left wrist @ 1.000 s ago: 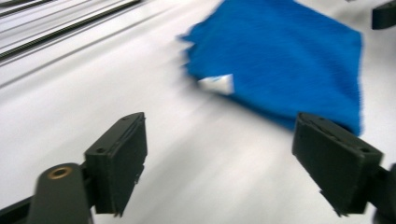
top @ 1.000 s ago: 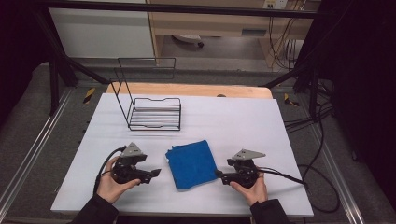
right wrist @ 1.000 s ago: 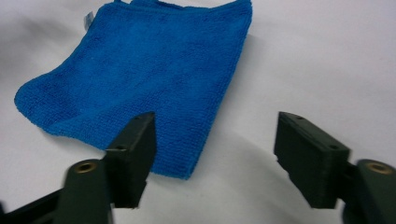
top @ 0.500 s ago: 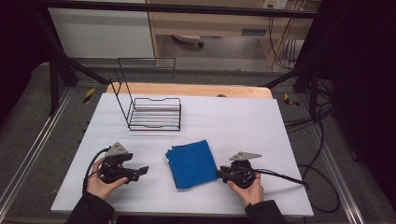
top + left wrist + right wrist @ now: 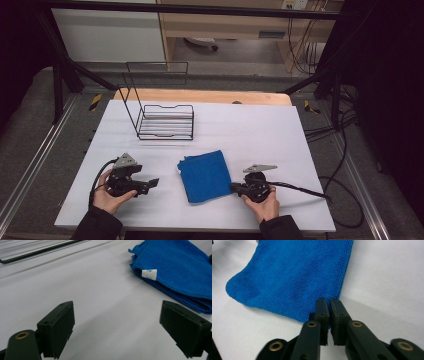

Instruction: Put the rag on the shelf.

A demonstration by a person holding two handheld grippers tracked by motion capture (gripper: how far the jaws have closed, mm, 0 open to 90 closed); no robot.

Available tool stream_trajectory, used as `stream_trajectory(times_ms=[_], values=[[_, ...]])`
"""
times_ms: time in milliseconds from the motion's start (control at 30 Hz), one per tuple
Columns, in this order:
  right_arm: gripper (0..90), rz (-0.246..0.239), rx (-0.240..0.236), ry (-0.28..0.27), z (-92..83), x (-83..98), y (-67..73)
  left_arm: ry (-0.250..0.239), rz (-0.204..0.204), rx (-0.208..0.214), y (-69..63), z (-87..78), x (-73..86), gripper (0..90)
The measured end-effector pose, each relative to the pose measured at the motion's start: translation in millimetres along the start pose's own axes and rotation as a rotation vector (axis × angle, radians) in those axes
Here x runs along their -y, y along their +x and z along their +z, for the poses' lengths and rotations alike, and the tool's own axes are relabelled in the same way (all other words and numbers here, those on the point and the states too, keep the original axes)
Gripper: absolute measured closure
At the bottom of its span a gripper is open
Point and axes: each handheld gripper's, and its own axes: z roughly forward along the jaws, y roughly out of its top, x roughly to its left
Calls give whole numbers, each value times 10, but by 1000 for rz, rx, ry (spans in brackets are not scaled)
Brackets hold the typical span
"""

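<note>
Two grippers flank the towel (image 5: 205, 175): the right gripper (image 5: 328, 315) is pinched on its corner, so the wide-open, empty left gripper (image 5: 127, 322) should be closed on its tagged edge.

Folded blue terry towel (image 5: 205, 175), lying flat on the white table (image 5: 260, 130) at about 6 o'clock of its centre, corners skewed slightly from the table's edges, several layers stacked, a small white label (image 5: 149, 274) showing on its folded edge toward 9 o'clock.
</note>
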Motion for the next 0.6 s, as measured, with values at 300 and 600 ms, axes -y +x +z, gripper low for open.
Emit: stream_trajectory(times_ms=[300,600], values=[[886,-7,14,15,-159,-166,-113,-2,0,5,-3,-2,2,130],[877,-162,161,54,-206,-391,-408,-17,10,25,-76,29,-95,146]])
